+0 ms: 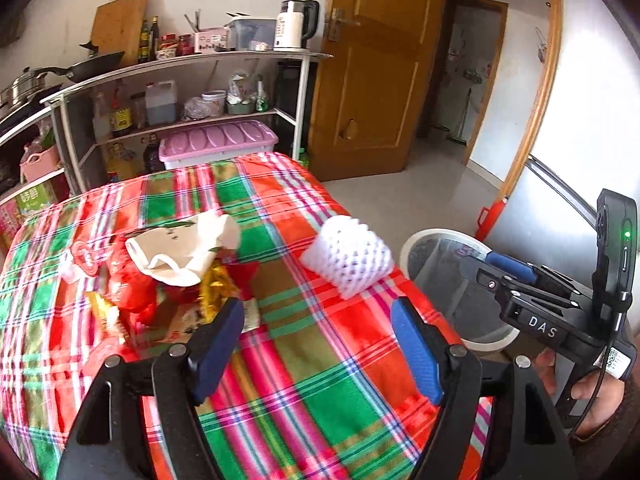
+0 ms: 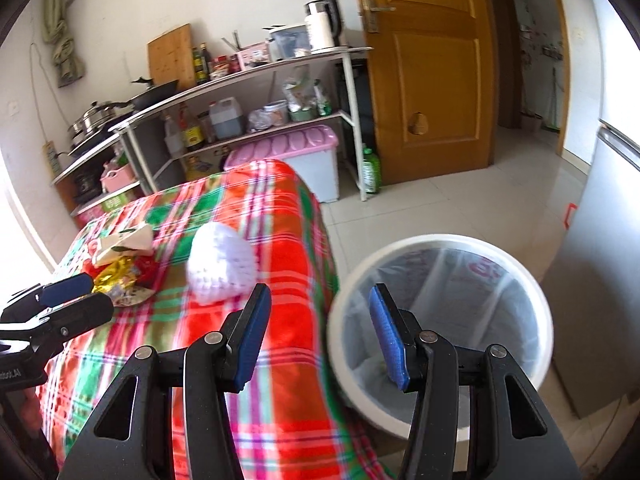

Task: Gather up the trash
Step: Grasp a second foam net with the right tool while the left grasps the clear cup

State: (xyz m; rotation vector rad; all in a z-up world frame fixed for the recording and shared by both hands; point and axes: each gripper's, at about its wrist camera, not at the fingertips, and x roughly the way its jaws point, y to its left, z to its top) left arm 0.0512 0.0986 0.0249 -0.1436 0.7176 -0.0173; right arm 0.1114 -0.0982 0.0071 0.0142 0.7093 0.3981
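Now both grippers, left [image 1: 316,348] and right [image 2: 320,336], stand apart and empty; foam net [image 1: 347,256] lies near the bin [image 2: 544,344]. Best pinched across its width.

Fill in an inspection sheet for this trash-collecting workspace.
Surface: table under a red-green plaid cloth.
Job's things: white foam fruit net lying alone near the table edge; white round lined waste bin on the floor beside the table.
Clutter: heap of wrappers, with a crumpled white paper bag, gold foil and red plastic.
Grippers: left claw open, empty, over the cloth; right claw open, empty, at the bin's rim.
Cables: thin black cable at the right handle.
Surroundings: metal kitchen shelf, pink-lidded storage box, wooden door.
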